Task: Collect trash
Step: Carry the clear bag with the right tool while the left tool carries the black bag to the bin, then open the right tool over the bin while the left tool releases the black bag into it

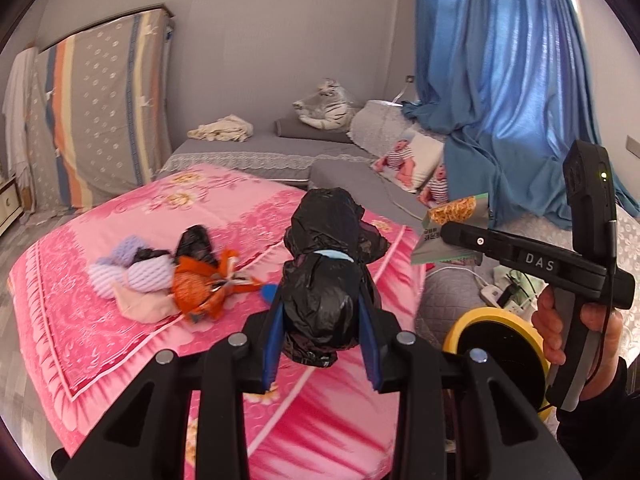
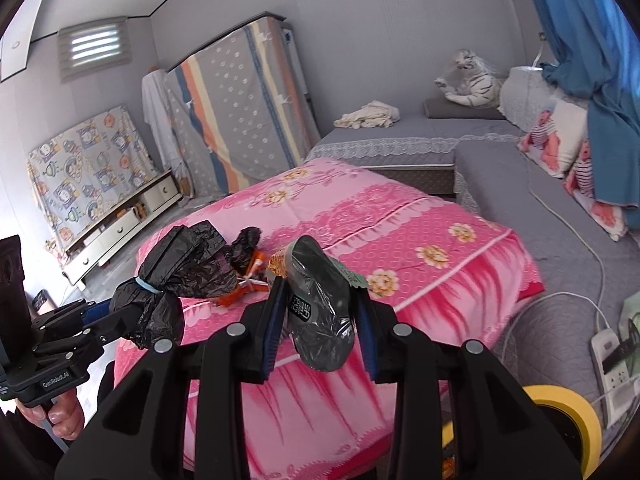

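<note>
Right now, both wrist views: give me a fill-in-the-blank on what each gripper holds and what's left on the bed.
1. The left gripper is shut on a crumpled ____ plastic bag.
2. The right gripper grips a snack ____.
3. The remaining trash pile lies on the ____ bedspread.

Missing: black; wrapper; pink

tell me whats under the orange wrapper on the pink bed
The orange wrapper lies on a small pile: a pale pink piece pokes out beneath it, purple foam nets beside it, all on the pink blanket. Whatever sits directly below the wrapper is covered.
</note>
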### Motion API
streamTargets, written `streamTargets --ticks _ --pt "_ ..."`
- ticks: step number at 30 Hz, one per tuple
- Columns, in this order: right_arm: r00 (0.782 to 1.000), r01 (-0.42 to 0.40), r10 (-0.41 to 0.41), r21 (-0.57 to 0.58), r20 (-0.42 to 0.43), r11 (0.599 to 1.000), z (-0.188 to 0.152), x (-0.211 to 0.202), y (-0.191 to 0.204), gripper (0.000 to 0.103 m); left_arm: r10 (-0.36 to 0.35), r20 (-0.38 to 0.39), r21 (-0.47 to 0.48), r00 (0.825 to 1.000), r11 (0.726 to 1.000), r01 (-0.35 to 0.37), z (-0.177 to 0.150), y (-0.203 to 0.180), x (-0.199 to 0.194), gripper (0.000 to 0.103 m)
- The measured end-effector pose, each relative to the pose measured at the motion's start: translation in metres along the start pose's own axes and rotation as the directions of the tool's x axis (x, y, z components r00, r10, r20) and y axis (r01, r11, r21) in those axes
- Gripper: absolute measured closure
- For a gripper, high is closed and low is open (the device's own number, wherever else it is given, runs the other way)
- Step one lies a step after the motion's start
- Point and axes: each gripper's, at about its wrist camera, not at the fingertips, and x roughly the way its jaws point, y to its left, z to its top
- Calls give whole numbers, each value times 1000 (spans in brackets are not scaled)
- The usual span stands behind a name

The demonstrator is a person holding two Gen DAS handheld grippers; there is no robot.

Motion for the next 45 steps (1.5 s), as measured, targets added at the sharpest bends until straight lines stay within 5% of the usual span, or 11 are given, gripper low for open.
streamTargets --ticks 24,45 --pt "967 239 -250 173 41 955 -47 -90 -96 71 -218 -46 175 975 959 222 14 -111 40 72" --pt "909 404 -414 354 -51 843 -94 -111 -168 69 -311 -196 237 930 905 353 -14 -183 93 72"
